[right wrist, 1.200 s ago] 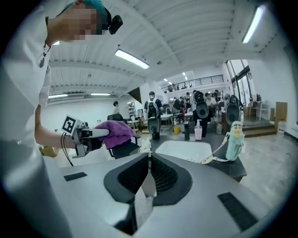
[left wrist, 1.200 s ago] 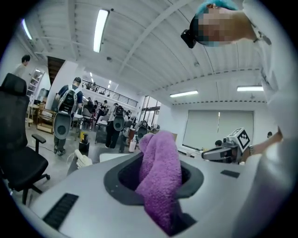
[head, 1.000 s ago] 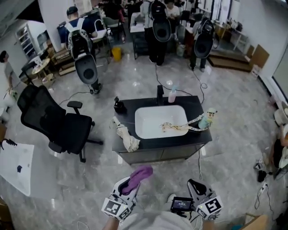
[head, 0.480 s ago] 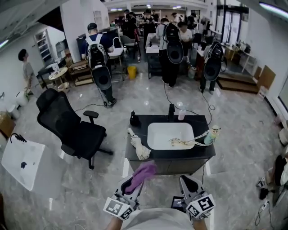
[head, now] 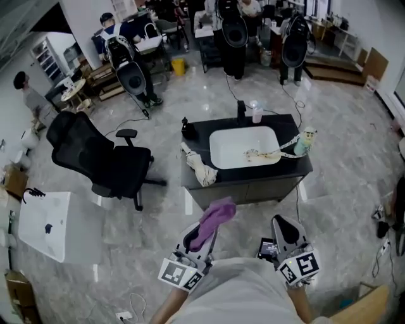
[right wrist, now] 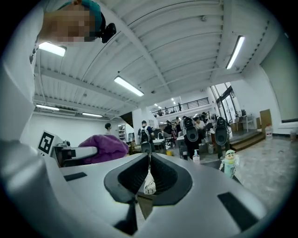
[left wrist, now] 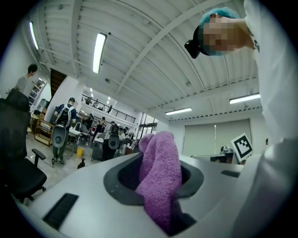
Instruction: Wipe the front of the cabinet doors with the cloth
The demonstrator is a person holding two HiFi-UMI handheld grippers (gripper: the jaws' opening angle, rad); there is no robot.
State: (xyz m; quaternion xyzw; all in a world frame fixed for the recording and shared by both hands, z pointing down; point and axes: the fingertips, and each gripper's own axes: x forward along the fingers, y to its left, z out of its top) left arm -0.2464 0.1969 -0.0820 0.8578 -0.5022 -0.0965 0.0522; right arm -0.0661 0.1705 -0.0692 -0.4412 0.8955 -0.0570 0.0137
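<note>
Left claw [head: 201, 235] pinched the purple cloth [head: 216, 217], right claw [head: 285, 231] was pressed together, empty, both well short of the cabinet doors [head: 266, 188]; the approach wanted the cloth pressed flat against them.

Your left gripper [head: 195, 235] and right gripper [head: 286, 229] share one build. Each has a smooth pale grey shell with a dark grey rounded hollow round the jaws and black rectangular slots on either side. The left carries a white cube with black square markers [head: 180, 273] at its rear, and the right carries a matching marker cube [head: 299, 269]. You wear a light grey top [head: 243, 296], a teal head covering [left wrist: 222, 11] and a black head-mounted camera [left wrist: 192, 46].
</note>
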